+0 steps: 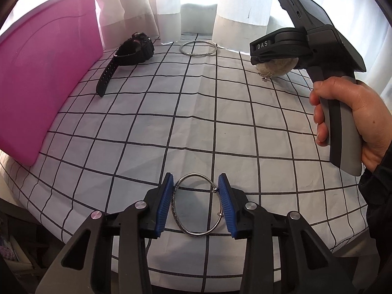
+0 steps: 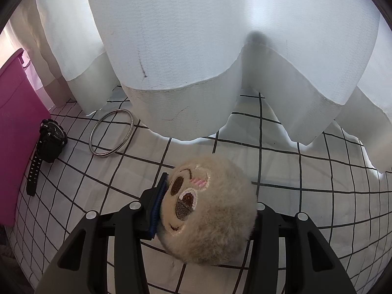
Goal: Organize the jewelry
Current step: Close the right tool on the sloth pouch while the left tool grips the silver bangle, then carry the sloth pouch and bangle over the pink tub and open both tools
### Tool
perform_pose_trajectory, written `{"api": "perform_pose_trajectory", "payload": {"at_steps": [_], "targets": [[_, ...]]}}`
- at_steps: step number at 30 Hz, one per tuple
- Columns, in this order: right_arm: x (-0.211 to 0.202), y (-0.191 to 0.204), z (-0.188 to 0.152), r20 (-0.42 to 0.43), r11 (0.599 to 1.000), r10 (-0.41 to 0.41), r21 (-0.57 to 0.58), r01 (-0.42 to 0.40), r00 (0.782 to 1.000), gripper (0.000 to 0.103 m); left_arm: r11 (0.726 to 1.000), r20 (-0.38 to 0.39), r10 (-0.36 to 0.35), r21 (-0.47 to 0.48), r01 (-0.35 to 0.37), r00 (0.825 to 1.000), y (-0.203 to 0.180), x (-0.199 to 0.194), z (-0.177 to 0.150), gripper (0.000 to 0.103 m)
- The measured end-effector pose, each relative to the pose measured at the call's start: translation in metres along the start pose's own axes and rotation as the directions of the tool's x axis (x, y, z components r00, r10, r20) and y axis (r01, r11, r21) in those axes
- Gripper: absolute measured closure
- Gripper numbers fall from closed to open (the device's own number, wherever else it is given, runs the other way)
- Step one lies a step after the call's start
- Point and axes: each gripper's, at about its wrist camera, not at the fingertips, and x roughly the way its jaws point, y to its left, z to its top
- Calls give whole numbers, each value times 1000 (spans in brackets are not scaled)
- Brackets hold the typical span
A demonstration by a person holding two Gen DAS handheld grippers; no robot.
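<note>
Your left gripper (image 1: 196,204) pinches silver bangle (image 1: 198,204) across its width, low over table (image 1: 245,132); right gripper (image 2: 205,210) clamps plush charm (image 2: 208,210), lifted, likely bound for pink bin (image 1: 46,73).

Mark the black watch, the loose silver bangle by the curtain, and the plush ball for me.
black watch (image 2: 52,137): right wrist view, on the watch face.
loose silver bangle (image 2: 94,128): right wrist view, on the ring's left rim.
plush ball (image 2: 215,210): right wrist view, on the fur beside the embroidered face.
</note>
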Motion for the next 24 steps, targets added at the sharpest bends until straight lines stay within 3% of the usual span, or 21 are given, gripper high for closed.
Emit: {"api": "perform_pose_trajectory", "payload": {"at_steps": [12,24], "targets": [[-47,6,-9,41,999,49,12,-50,998,58,1000,114,-10,-15,12,993,22,-36,36,66],[-113,51,18,139,993,114,-40,-109,984,58,998,264,-30,-54,46,964,62,-97,89,66]]}}
